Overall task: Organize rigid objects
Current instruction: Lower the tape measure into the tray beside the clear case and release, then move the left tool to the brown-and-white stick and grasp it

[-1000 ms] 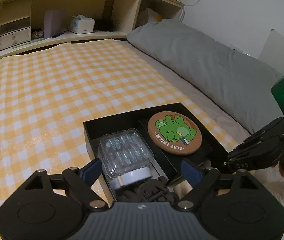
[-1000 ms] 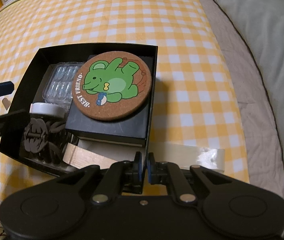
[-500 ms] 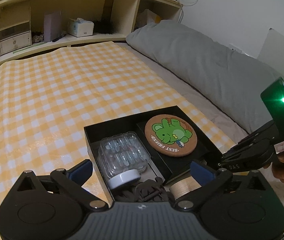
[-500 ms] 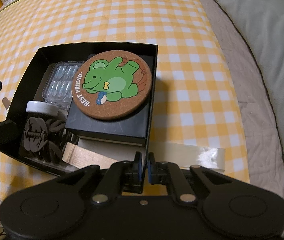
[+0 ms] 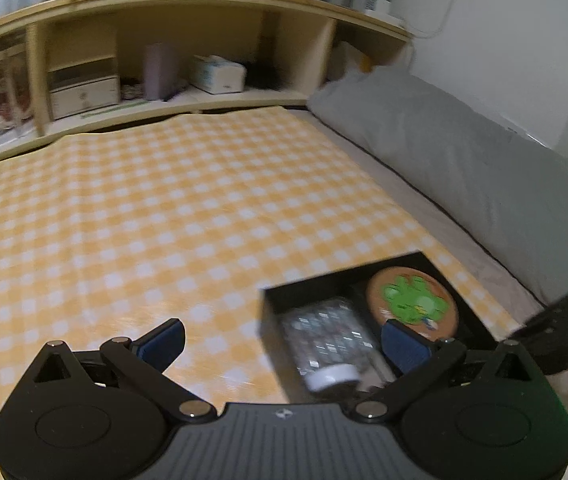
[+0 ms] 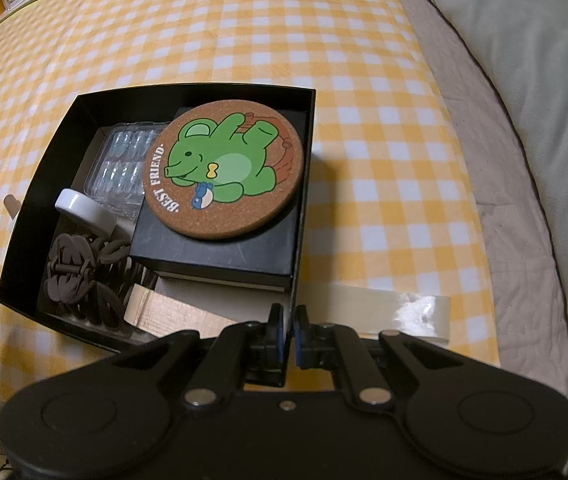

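A black open box (image 6: 195, 90) rests on the yellow checked cloth. Inside it lie a clear plastic case (image 6: 123, 164), a white cap (image 6: 79, 208), a brown hair claw (image 6: 79, 276), a beige tape roll (image 6: 163, 312) and a small black box (image 6: 219, 254) with a cork coaster (image 6: 223, 172) on top. My right gripper (image 6: 288, 334) is shut on the box's near right wall. My left gripper (image 5: 284, 342) hangs wide open and empty above the cloth, left of the box (image 5: 344, 272). Its right finger overlaps the clear case (image 5: 328, 336) and the coaster (image 5: 412, 304).
A pale tape strip (image 6: 404, 312) lies on the cloth just outside the box's right wall. A grey pillow (image 5: 464, 152) runs along the right. A wooden shelf (image 5: 163, 60) with a tissue box and small drawers stands at the far end. The cloth (image 5: 143, 220) stretches left.
My left gripper spread its jaws off the clear case, then rose and drew back to the left, so the box now sits lower right in its view. The right gripper kept still.
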